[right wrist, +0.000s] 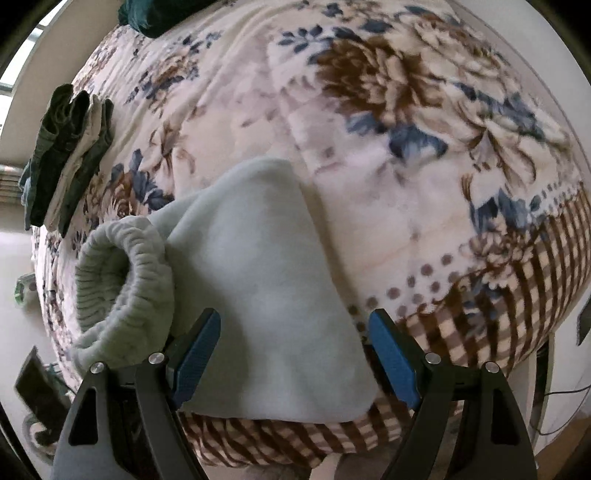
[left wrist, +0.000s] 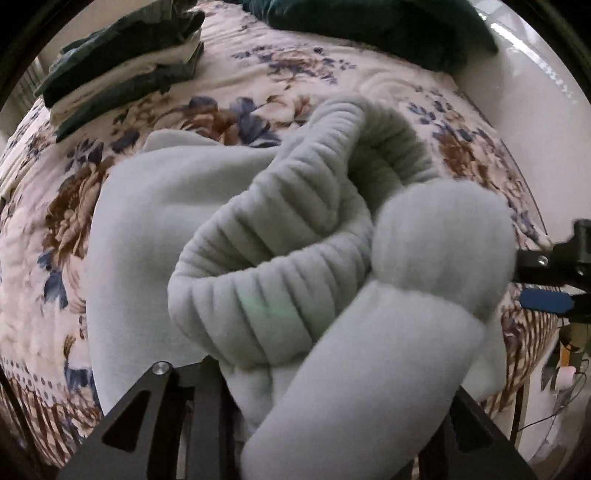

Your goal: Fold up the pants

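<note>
Pale mint fleece pants (left wrist: 155, 236) lie bunched on a floral blanket. In the left wrist view the ribbed waistband (left wrist: 280, 236) curls up right in front of the camera, and cloth drapes over my left gripper (left wrist: 317, 406), hiding its fingertips. In the right wrist view the pants (right wrist: 258, 277) lie folded with the waistband (right wrist: 122, 273) at the left. My right gripper (right wrist: 295, 354) is open, its blue pads (right wrist: 199, 354) on either side of the cloth's near edge. The right gripper also shows at the right edge of the left view (left wrist: 554, 280).
The floral blanket (right wrist: 406, 166) covers the bed, with a checked border (right wrist: 517, 295) at the near edge. A stack of folded dark green and cream clothes (left wrist: 122, 62) sits at the far left. A dark green garment (left wrist: 388, 26) lies at the back.
</note>
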